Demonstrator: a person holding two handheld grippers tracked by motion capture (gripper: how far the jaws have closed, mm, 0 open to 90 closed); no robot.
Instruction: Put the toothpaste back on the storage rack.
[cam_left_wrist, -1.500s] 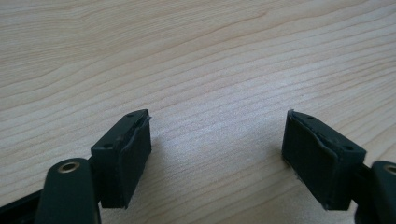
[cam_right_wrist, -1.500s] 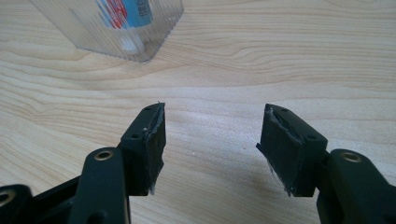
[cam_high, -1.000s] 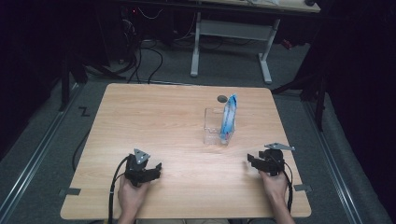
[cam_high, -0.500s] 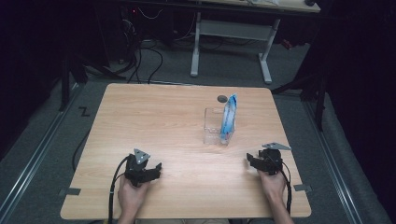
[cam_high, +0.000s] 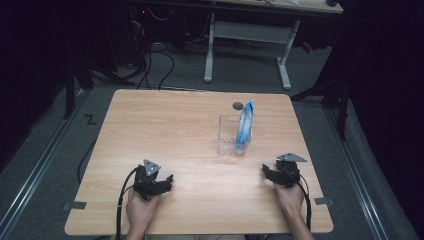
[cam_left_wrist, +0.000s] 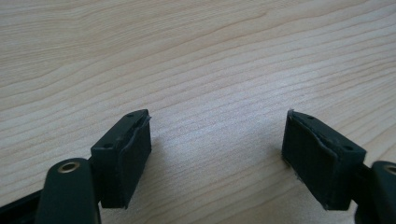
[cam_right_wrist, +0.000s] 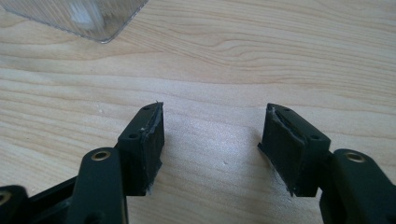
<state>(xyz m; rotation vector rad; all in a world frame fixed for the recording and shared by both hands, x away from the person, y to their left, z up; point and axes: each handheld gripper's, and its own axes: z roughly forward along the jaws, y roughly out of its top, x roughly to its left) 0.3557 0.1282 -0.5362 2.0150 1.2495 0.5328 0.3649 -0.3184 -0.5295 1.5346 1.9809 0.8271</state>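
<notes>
Seemingly unlabelled, blue packet (cam_high: 245, 126) stands in clear holder (cam_high: 228, 136); print unreadable.

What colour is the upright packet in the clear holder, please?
The packet is light blue, clearest in the high view.

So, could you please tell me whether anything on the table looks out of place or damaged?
Nothing stands out. The clear container stands upright on the table with the blue packet upright in it, and nothing is spilled. Both tongs, left and right, are open and empty.
</notes>
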